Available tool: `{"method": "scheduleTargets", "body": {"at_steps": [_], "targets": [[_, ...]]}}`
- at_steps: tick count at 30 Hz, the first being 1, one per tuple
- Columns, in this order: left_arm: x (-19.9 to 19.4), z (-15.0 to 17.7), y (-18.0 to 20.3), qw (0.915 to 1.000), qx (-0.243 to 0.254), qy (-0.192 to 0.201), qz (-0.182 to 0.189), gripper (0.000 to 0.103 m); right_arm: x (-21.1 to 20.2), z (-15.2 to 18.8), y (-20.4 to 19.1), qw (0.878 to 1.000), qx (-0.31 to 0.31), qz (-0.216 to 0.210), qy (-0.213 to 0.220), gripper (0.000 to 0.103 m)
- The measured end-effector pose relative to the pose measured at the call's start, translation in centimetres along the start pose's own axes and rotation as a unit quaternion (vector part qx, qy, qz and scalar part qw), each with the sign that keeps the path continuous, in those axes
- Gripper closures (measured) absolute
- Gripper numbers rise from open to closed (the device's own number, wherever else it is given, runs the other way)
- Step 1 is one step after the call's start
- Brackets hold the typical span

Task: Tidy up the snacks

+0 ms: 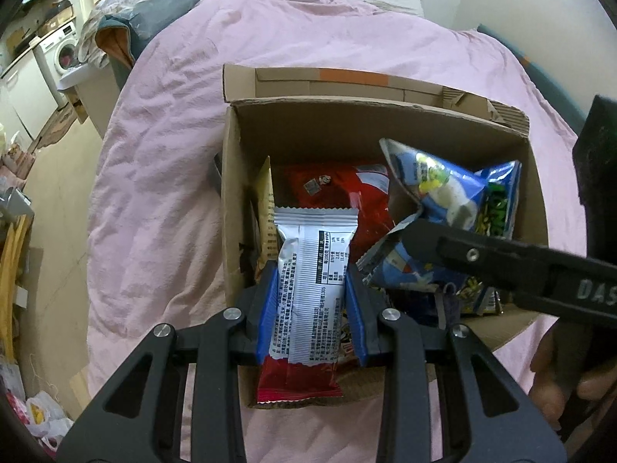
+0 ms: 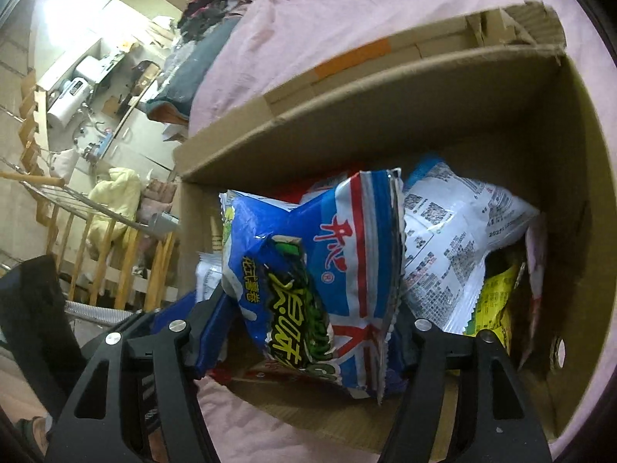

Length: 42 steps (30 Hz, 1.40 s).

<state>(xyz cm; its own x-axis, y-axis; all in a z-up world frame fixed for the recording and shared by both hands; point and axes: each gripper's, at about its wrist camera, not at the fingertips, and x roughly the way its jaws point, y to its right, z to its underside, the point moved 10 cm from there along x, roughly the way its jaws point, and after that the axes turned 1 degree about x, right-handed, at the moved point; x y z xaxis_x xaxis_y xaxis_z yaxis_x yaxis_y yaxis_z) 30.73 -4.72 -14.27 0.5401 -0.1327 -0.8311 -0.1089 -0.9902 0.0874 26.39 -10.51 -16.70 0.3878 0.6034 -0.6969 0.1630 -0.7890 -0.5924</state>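
An open cardboard box (image 1: pixel 347 127) (image 2: pixel 385 115) sits on a pink duvet and holds several snack bags. My left gripper (image 1: pixel 311 270) is shut on a silver-white packet with a red end (image 1: pixel 308 239), held upright over the box's near left corner. From the right, my right gripper (image 1: pixel 412 235) (image 2: pixel 312 308) reaches into the box with a crumpled blue chip bag (image 1: pixel 435 189) (image 2: pixel 347 250) pinched between its fingers. In the right wrist view the bag hides the right finger; the blue left pad (image 2: pixel 214 328) touches the bag's edge.
A red bag (image 1: pixel 331 193), a white printed bag (image 2: pixel 455 231) and a yellow packet (image 2: pixel 493 301) lie in the box. The pink duvet (image 1: pixel 173 154) surrounds it. A hand (image 1: pixel 559 378) holds the right gripper. A washing machine (image 1: pixel 63 52) and a wooden rack (image 2: pixel 96 250) stand beyond the bed.
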Motion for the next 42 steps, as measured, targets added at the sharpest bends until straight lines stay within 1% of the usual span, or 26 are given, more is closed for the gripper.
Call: {"method": "scheduleTargets", "body": {"at_steps": [2, 3, 6, 8, 10, 11, 12, 13, 14, 15, 16, 18, 20, 23, 28, 29, 34, 37, 42], "targets": [[-0.3, -0.1, 0.1, 1.0, 0.001, 0.006, -0.001, 0.074, -0.4, 0.1, -0.3, 1.0, 0.001, -0.009, -0.001, 0.024], [-0.3, -0.1, 0.2, 1.0, 0.002, 0.008, 0.001, 0.074, -0.7, 0.1, -0.4, 1.0, 0.002, -0.012, 0.001, 0.018], [-0.4, 0.0, 0.5, 0.9999, 0.009, 0.007, -0.001, 0.073, -1.8, -0.3, -0.4, 1.0, 0.003, -0.012, 0.015, 0.016], [-0.5, 0.1, 0.7, 0.9999, 0.013, 0.007, -0.002, 0.061, -2.8, -0.6, -0.5, 0.999, 0.011, -0.02, 0.029, 0.015], [-1.2, -0.1, 0.7, 0.9997, 0.008, 0.021, -0.006, 0.037, -3.6, -1.0, -0.5, 0.999, 0.012, -0.027, 0.039, 0.015], [-1.6, -0.3, 0.7, 0.9995, 0.005, 0.031, -0.006, 0.031, -3.9, -1.2, -0.4, 0.999, 0.013, -0.026, 0.043, 0.015], [-2.3, -0.6, 0.7, 0.999, 0.003, 0.045, -0.006, 0.022, -4.5, -1.4, -0.1, 0.998, 0.013, -0.019, 0.051, 0.015], [-2.7, -0.9, 0.8, 0.9984, 0.004, 0.055, -0.006, 0.02, -4.9, -1.5, 0.2, 0.998, 0.012, -0.011, 0.057, 0.015], [-3.1, -1.2, 0.8, 0.9979, 0.004, 0.065, -0.006, 0.02, -5.4, -1.6, 0.6, 0.998, 0.008, 0.006, 0.067, 0.014], [-3.4, -1.5, 0.7, 0.9974, 0.003, 0.071, -0.008, 0.02, -5.8, -1.8, 0.8, 0.997, 0.004, 0.018, 0.074, 0.012], [-3.7, -1.7, 0.7, 0.997, 0.001, 0.077, -0.006, 0.02, -6.3, -1.9, 1.0, 0.996, 0.001, 0.027, 0.082, 0.006], [-4.0, -2.1, 0.5, 0.9965, -0.005, 0.084, -0.004, 0.02, -7.4, -2.3, 1.2, 0.994, 0.001, 0.037, 0.106, 0.001], [-4.7, -2.4, -0.1, 0.9949, -0.014, 0.1, -0.006, 0.02, -8.4, -2.9, 1.3, 0.991, 0.007, 0.039, 0.128, 0.001], [-5.4, -2.8, -0.6, 0.9934, -0.023, 0.112, -0.005, 0.02, -9.5, -3.2, 1.5, 0.987, 0.011, 0.055, 0.149, 0.0], [-6.9, -2.6, -0.7, 0.9916, -0.022, 0.127, -0.01, 0.02, -11.4, -2.1, 0.5, 0.983, -0.022, 0.082, 0.166, 0.0], [-7.4, -2.5, -0.8, 0.9912, -0.02, 0.13, -0.017, 0.02, -11.9, -2.0, 0.2, 0.981, -0.027, 0.088, 0.17, 0.0], [-10.5, -2.0, -1.1, 0.9879, -0.019, 0.152, -0.024, 0.02, -14.6, -1.1, -2.2, 0.971, -0.057, 0.107, 0.204, 0.0], [-12.6, -1.6, -1.4, 0.9857, -0.018, 0.165, -0.031, 0.02, -15.7, -0.5, -3.5, 0.968, -0.068, 0.112, 0.214, 0.0], [-15.0, 0.2, -2.1, 0.9852, -0.029, 0.166, -0.029, 0.02, -17.3, 1.8, -4.9, 0.965, -0.079, 0.118, 0.218, 0.0]]}}
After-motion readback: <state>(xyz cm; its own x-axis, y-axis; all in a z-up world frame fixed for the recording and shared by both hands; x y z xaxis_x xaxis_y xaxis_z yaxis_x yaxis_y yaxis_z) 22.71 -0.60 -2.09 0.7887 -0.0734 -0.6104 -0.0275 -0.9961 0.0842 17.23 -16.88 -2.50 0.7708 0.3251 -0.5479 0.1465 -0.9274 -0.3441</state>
